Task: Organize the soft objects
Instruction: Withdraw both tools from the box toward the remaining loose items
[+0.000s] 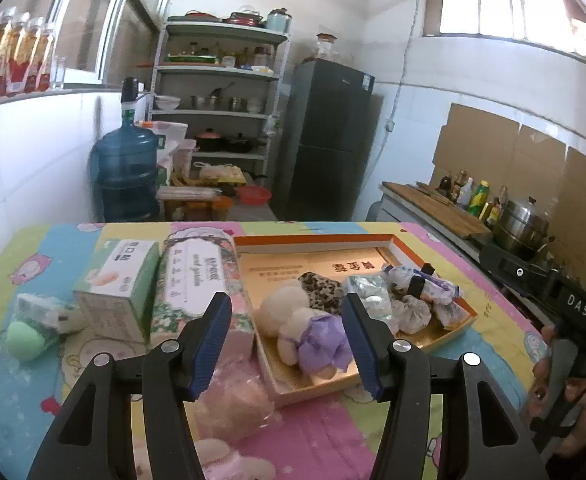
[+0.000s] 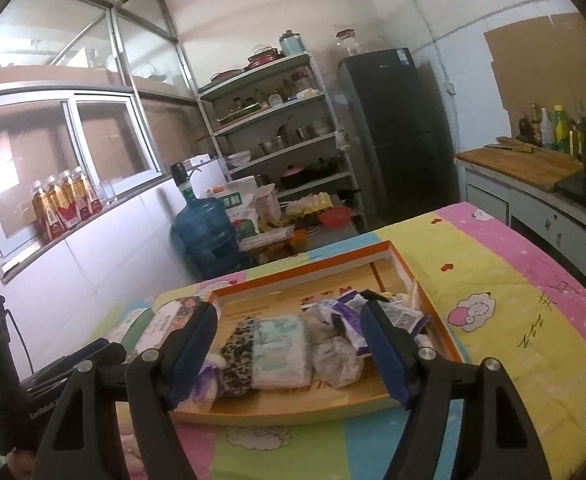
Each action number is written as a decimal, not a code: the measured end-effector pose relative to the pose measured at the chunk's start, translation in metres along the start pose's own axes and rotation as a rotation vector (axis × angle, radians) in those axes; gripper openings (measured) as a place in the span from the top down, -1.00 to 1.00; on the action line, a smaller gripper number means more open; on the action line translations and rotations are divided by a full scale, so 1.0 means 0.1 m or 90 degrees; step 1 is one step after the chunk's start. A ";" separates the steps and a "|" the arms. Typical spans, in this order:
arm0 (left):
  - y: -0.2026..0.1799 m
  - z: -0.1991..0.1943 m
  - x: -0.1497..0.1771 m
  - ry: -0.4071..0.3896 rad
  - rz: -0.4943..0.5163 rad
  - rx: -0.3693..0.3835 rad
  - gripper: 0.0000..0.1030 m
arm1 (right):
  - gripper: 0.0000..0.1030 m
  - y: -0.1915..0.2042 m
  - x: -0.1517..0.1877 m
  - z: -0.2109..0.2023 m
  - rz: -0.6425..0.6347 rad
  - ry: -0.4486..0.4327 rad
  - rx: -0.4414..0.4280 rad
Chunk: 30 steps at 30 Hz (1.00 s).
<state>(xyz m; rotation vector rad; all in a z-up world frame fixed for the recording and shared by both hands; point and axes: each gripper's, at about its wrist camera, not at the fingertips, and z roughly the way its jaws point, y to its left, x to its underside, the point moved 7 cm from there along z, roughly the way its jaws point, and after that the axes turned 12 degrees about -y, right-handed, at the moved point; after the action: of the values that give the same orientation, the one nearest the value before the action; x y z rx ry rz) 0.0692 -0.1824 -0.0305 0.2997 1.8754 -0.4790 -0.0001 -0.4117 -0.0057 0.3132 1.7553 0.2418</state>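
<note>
A shallow tray lies on the table. In the tray, plush toys sit at the left; a leopard-print item lies behind them, and wrapped packs lie to the right. Left of the tray stands a long box, then a smaller box. Behind the table stand a water jug, shelves and a fridge.

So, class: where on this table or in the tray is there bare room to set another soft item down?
The far half of the orange tray, behind the plush toy and packets, is bare. So is the cloth right of the tray. Crowded: the tray's near half, and the left side with the boxes and green sponge.
</note>
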 end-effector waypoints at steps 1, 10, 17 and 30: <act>0.01 -0.02 0.00 0.000 0.000 -0.001 -0.15 | -0.43 0.04 0.00 -0.01 -0.002 0.000 -0.002; 0.25 -0.24 0.04 -0.003 -0.012 -0.021 -0.15 | -0.43 0.33 0.05 -0.06 -0.022 0.005 -0.024; 0.49 -0.42 0.07 -0.010 -0.027 -0.036 -0.15 | -0.43 0.61 0.12 -0.06 -0.040 0.013 -0.042; 1.04 -0.75 0.11 -0.027 -0.065 -0.081 -0.15 | -0.43 1.07 0.24 -0.10 -0.073 0.027 -0.072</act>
<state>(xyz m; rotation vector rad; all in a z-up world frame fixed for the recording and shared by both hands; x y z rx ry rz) 0.0468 -0.0560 -0.0371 0.1087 1.8770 -0.4289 -0.0066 -0.3027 0.0094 0.1260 1.7875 0.2660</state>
